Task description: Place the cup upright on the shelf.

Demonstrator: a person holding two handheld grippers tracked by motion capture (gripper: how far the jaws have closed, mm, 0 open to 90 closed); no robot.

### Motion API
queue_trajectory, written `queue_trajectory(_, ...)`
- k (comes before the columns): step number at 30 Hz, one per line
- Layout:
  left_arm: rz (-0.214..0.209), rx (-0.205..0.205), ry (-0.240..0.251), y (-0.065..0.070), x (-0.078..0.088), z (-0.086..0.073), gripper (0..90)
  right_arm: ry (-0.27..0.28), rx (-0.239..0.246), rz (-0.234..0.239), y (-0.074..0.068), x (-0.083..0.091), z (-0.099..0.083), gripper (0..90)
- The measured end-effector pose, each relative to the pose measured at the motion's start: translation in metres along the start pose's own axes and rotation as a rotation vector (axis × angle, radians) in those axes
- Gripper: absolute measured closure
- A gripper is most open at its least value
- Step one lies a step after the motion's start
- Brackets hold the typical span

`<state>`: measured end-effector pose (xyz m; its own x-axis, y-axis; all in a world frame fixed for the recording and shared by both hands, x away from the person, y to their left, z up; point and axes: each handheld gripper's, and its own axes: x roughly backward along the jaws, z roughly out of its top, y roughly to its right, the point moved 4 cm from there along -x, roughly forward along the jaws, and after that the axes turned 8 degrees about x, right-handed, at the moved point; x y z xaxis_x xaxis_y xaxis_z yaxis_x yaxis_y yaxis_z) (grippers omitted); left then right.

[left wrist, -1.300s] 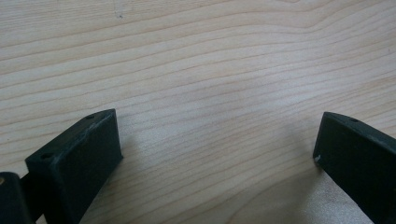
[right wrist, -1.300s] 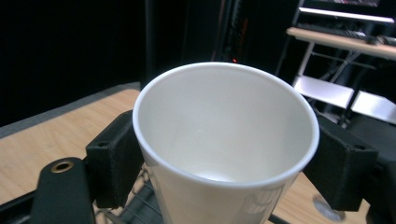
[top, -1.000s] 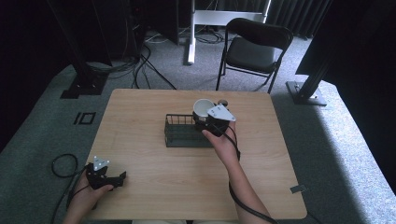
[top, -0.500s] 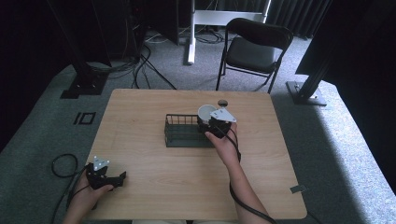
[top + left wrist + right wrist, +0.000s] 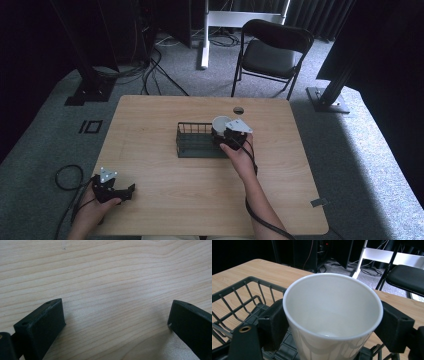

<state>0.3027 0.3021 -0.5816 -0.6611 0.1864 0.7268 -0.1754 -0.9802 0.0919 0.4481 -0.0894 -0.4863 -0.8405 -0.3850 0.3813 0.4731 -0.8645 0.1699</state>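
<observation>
A white paper cup (image 5: pixel 220 122) (image 5: pixel 332 315) stands upright and empty between the jaws of my right gripper (image 5: pixel 223 134) (image 5: pixel 334 325), which is shut on its sides. The cup is at the right end of a dark wire basket (image 5: pixel 192 147) (image 5: pixel 242 292) in the middle of the wooden table (image 5: pixel 150 125); its base is hidden, so I cannot tell whether it rests on the basket floor. My left gripper (image 5: pixel 129 191) (image 5: pixel 116 315) sits low over bare wood (image 5: pixel 112 270) at the table's near left corner, open with nothing between its jaws.
A small round dark hole (image 5: pixel 238 110) lies in the tabletop just behind the cup. A black folding chair (image 5: pixel 270 55) stands beyond the far edge. Cables and stand feet lie on the grey carpet (image 5: pixel 360 150) around the table.
The right gripper has brought the cup slightly nearer and lower at the basket's right end, then held almost still. The left gripper has not moved.
</observation>
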Motion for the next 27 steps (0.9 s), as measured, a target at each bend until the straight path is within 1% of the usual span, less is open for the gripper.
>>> queue_trajectory(2,0.0,0.0,0.0,0.0,0.0,0.0,1.2,-0.009,0.015,0.009,0.0,0.001,0.0,18.2)
queue_trajectory(3,0.0,0.0,0.0,0.0,0.0,0.0,1.2,-0.021,0.025,0.017,0.0,0.001,0.001,14.4)
queue_trajectory(4,0.0,0.0,0.0,0.0,0.0,0.0,1.2,-0.018,0.025,0.021,0.0,0.001,0.001,12.4)
queue_trajectory(6,0.0,0.0,0.0,0.0,0.0,0.0,1.2,-0.018,0.02,0.024,0.0,0.003,0.002,12.3)
queue_trajectory(8,0.0,0.0,0.0,0.0,0.0,0.0,1.2,-0.009,0.002,0.021,0.002,0.006,0.003,12.1)
queue_trajectory(11,0.0,0.0,0.0,0.0,0.0,0.0,1.2,-0.004,-0.005,0.02,0.004,0.009,0.005,11.9)
queue_trajectory(14,0.0,0.0,0.0,0.0,0.0,0.0,1.2,-0.004,0.001,0.03,0.005,0.014,0.005,11.9)
queue_trajectory(21,0.0,0.0,0.0,0.0,0.0,0.0,1.2,0.003,0.004,0.029,0.008,0.024,0.003,11.9)
queue_trajectory(25,0.0,0.0,0.0,0.0,0.0,0.0,1.2,0.012,-0.011,0.035,0.01,0.03,0.002,11.9)
queue_trajectory(27,0.0,0.0,0.0,0.0,0.0,0.0,1.2,0.02,-0.014,0.03,0.013,0.037,-0.001,11.9)
